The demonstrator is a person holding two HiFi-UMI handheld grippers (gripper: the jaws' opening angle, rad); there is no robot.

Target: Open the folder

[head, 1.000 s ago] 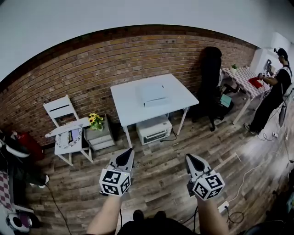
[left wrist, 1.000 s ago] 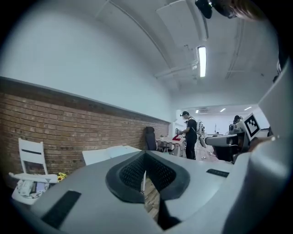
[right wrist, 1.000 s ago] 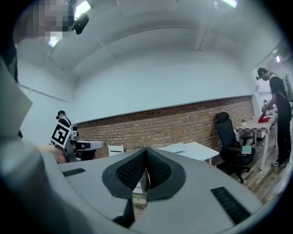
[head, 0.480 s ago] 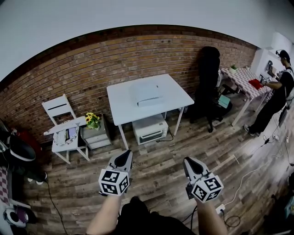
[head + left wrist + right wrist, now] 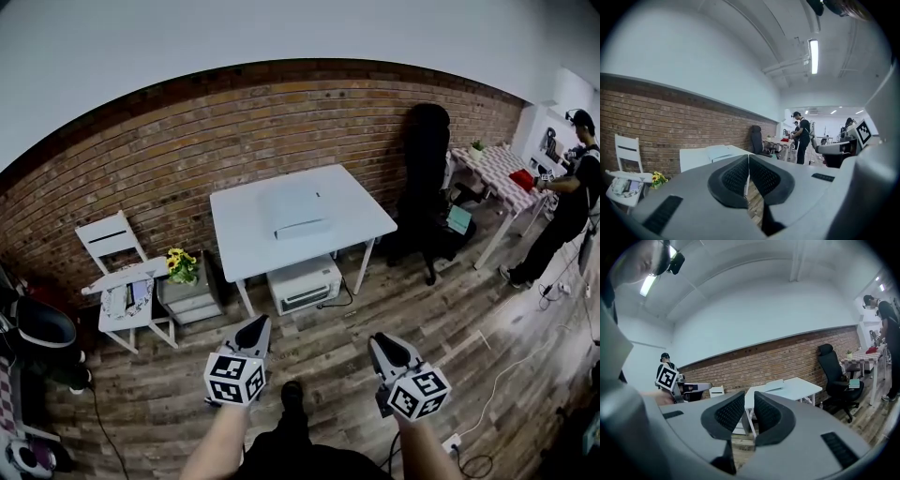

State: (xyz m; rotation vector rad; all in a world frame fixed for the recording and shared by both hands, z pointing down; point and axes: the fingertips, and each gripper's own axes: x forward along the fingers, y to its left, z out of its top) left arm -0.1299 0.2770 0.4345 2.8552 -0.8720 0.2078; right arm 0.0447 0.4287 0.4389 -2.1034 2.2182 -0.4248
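The pale folder [image 5: 296,208] lies shut on the white table [image 5: 234,248] by the brick wall, well ahead of both grippers. My left gripper [image 5: 253,328] hangs over the wooden floor, short of the table, its jaws pressed together and empty. My right gripper [image 5: 386,347] hangs level with it to the right; its jaws have just been opening and stand slightly apart with nothing between them. The left gripper view shows the shut left gripper [image 5: 749,161] with the folder [image 5: 719,151] far behind it. The right gripper view shows the right gripper [image 5: 750,404] and the folder [image 5: 773,386] on the table [image 5: 797,389].
A white box [image 5: 302,283] stands under the table. To its left are a white chair [image 5: 117,253] and a flower pot [image 5: 178,264] on a small cabinet. A black office chair [image 5: 427,178] stands to the right, and a person [image 5: 572,187] works at a checkered table [image 5: 502,169].
The table and folder have drawn nearer and lower in the head view as I walk toward them. Both grippers have moved forward and sunk slightly, still side by side.
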